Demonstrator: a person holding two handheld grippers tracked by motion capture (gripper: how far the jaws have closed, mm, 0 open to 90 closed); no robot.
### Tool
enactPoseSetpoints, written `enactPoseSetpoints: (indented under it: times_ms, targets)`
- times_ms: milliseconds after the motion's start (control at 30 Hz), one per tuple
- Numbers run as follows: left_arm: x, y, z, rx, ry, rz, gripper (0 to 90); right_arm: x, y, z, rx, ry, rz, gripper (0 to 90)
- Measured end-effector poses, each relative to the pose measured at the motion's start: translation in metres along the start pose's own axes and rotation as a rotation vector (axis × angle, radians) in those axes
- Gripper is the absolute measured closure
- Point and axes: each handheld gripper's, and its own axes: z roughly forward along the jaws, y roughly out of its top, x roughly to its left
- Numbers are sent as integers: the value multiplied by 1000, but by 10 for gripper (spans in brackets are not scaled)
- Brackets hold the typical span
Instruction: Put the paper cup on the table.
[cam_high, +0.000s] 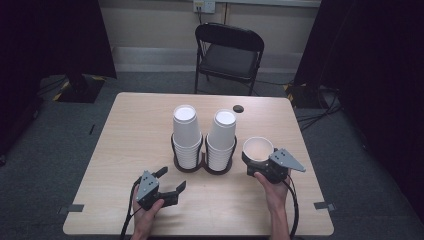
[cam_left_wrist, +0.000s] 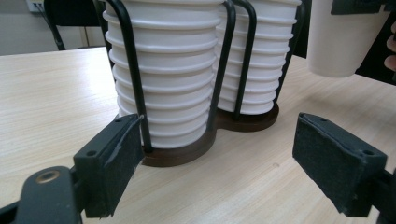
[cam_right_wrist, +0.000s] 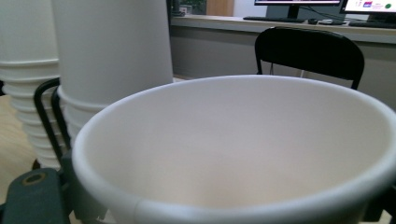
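My right gripper (cam_high: 264, 163) apparently grips an upright cup (cam_high: 258, 148), right of the stacks (cam_high: 185, 136); my left gripper (cam_high: 170, 181) sits open nearby.

No text, label, brand, number or sign is legible in any view.

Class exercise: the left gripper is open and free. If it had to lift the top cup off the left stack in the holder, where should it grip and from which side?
Grip the top cup of the left stack on its bare upper wall, above the wire holder. It sits upside down, closed base up, so there's no rim to pinch. Bring the left gripper in level from the person's side, jaws straddling the wall, and probably lift straight up.
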Motion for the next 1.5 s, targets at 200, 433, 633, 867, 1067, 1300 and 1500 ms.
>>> enactPoseSetpoints:
  times_ms: [200,433,633,867,1067,1300,1500]
  targets:
    - [-1,-4,1,16,35,1,157,-10,1,8,-9,-13,39,107]
    - [-2,-4,-1,1,55,8,157,-24,4,25,1,-29,45,106]
    - [0,-5,-1,-6,35,-7,156,-30,6,35,3,-38,43,105]
    - [-3,-5,-2,-12,46,16,157,-42,7,52,8,-66,44,105]
    - [-3,-5,-2,-11,49,24,157,-49,-4,63,37,-73,62,105]
    - [-3,-5,-2,-14,47,16,158,-53,-13,73,48,-87,75,105]
    - [-3,-5,-2,-17,46,17,158,-54,-18,78,40,-94,92,105]
